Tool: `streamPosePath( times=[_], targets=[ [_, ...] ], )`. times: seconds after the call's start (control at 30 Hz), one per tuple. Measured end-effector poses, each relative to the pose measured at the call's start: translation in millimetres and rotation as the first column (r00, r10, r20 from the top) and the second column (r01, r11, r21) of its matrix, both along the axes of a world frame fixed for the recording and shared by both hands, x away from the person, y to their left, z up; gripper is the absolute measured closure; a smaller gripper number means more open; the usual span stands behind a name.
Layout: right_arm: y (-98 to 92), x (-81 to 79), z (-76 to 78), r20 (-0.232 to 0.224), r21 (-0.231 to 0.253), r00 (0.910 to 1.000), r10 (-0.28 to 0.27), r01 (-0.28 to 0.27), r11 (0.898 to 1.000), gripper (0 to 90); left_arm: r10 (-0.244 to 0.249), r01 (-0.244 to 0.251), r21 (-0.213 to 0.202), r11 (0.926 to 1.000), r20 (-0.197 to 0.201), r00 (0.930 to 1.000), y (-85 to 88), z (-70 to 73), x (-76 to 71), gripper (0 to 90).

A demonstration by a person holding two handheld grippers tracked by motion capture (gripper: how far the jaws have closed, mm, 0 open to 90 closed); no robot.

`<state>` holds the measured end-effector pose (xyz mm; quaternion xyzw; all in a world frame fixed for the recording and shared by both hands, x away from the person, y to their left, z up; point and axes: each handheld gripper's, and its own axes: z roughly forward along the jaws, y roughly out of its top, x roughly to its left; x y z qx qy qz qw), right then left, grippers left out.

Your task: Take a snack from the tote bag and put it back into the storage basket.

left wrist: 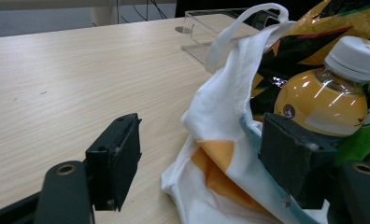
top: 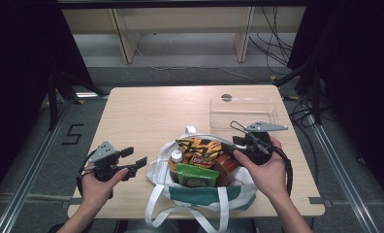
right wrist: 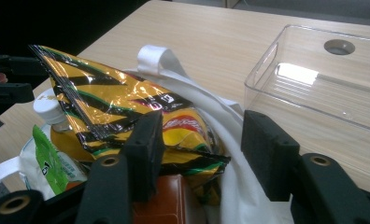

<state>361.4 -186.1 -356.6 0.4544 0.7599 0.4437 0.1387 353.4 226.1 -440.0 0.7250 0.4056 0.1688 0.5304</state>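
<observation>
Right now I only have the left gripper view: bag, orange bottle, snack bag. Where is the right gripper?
Observer: The high view shows the right gripper at the right-hand rim of the white tote bag, pointing in at the yellow snack bag.
Operator: Is it gripping anything?
Observer: No. In the right gripper view its jaws stand open, with the tote's rim and a corner of the snack bag between them, and the pads press on neither.
</observation>
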Motion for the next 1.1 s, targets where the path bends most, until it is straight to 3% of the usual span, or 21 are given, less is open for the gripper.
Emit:
streamPosePath(
  times=[0.07,0.1,0.17,0.2,0.23,0.33,0.37,0.43,0.47,0.57,0.63,0.67,0.77,0.83,0.9,1.1],
  targets=[
    [0.5,1.9,0.9,-0.020,-0.011,0.9998,-0.001,0.001,1.000,51.1,-0.004,0.004,-0.001,1.0000,0.003,1.0000,-0.7,-0.9,0.4,29.0],
    [-1.3,2.7,2.2,-0.008,-0.029,0.9999,0.015,-0.015,0.999,51.1,-0.005,0.005,-0.009,0.9999,-0.004,1.0000,-1.5,-1.7,0.6,29.0],
    [1.3,1.8,2.8,-0.040,-0.003,0.9990,0.018,-0.018,1.000,52.1,-0.006,0.006,0.007,1.0000,-0.002,1.0000,-1.5,-1.8,0.7,29.0],
    [0.9,2.6,3.3,-0.018,-0.018,0.9993,0.033,-0.033,0.999,52.0,-0.008,0.008,0.007,0.9999,-0.001,1.0000,-1.6,-2.0,1.1,29.0],
    [3.9,-0.1,5.1,-0.028,-0.007,0.9995,0.018,-0.018,1.000,51.9,-0.007,0.007,0.005,1.0000,0.000,1.0000,-1.7,-1.8,1.5,29.0],
    [10.1,-1.3,9.8,0.002,-0.017,0.9984,0.057,-0.056,0.998,50.5,-0.002,0.002,0.001,1.0000,0.000,1.0000,-1.2,-1.0,1.3,28.9],
    [11.3,-0.3,11.3,0.026,-0.043,0.9961,0.084,-0.083,0.996,50.2,-0.004,0.004,-0.004,1.0000,0.003,1.0000,-1.1,-1.2,1.2,28.9],
    [16.6,-2.5,13.0,0.005,-0.042,0.9976,0.070,-0.069,0.997,50.0,-0.009,0.009,-0.002,1.0000,0.005,1.0000,-0.4,-1.3,0.9,28.9],
    [17.0,-0.2,11.8,0.034,-0.053,0.9954,0.090,-0.088,0.995,49.9,-0.010,0.010,-0.004,0.9999,0.003,0.9999,-0.6,-1.7,0.8,28.9],
    [19.6,-2.5,13.7,0.013,-0.046,0.9968,0.079,-0.078,0.996,50.0,-0.010,0.010,0.007,0.9999,-0.004,0.9999,-0.9,-2.3,1.1,28.9],
    [27.0,-6.7,15.6,0.024,-0.040,0.9947,0.100,-0.099,0.994,49.9,-0.012,0.012,0.007,0.9999,-0.005,0.9999,-1.5,-2.8,2.0,28.9],
    [30.0,-6.8,16.7,0.050,-0.061,0.9904,0.129,-0.126,0.990,49.9,-0.011,0.011,0.001,0.9999,-0.008,0.9999,-2.3,-3.1,2.2,28.9],
    [39.1,-7.4,17.4,0.059,-0.084,0.9833,0.172,-0.167,0.982,49.7,-0.017,0.017,0.008,0.9998,-0.005,0.9998,-3.0,-3.2,2.3,28.9],
    [40.9,-7.2,16.8,0.049,-0.075,0.9836,0.174,-0.170,0.983,49.7,-0.017,0.017,0.009,0.9998,-0.005,0.9998,-3.1,-3.1,1.7,28.8],
    [39.3,-6.7,16.4,0.058,-0.107,0.9827,0.176,-0.169,0.980,49.8,-0.009,0.009,0.002,1.0000,-0.010,0.9999,-2.4,-2.6,0.7,28.8],
    [28.9,-3.9,20.4,0.036,-0.085,0.9904,0.133,-0.130,0.988,49.8,-0.011,0.011,0.007,0.9999,-0.006,0.9999,-0.9,-3.1,1.6,28.8]
  ],
)
